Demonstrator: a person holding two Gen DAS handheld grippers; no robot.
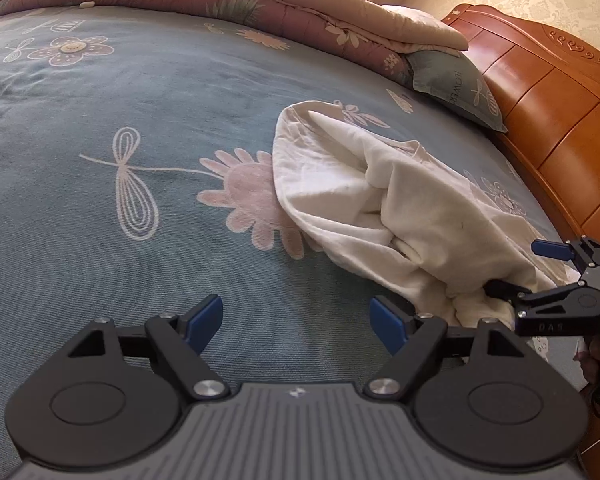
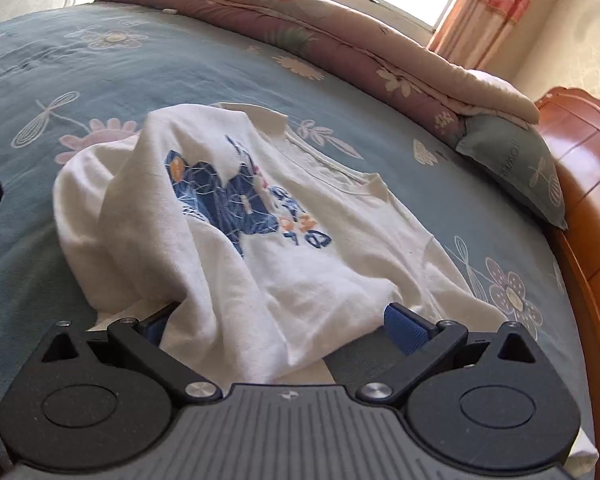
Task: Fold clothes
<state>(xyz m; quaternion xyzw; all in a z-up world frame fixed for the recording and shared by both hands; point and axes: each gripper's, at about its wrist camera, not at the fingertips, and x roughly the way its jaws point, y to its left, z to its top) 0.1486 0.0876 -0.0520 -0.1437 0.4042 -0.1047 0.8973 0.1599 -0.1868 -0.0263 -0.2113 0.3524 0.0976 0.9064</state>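
Nearest in the left wrist view, the left gripper (image 1: 298,322) hangs over bare blue bedsheet (image 1: 100,240) with its jaws well apart and nothing between the blue pads; it holds nothing. The white T-shirt (image 1: 364,196) lies off at its two o'clock, so this hand looks to be waiting beside the work rather than in it.

In the right wrist view, the right gripper (image 2: 284,326) stands with its jaws spread wide, and the near edge of the T-shirt (image 2: 260,248) is draped down between them. The right pad (image 2: 406,330) shows clear of the cloth, so I judge the fabric loose, not pinched: either just let go or about to be taken. From the left view this gripper (image 1: 540,270) sits at three o'clock, at the shirt's bunched end.

The shirt is a crumpled heap, printed side up, its blue print (image 2: 228,200) buckled by a ridge at twelve o'clock. It is not yet spread flat, so folding has hardly begun.

Farther off, a pillow (image 2: 520,172) leans at two o'clock against the wooden headboard (image 2: 592,200), and a rolled quilt (image 2: 300,28) runs along the far edge, pushed back, probably to free the bed.
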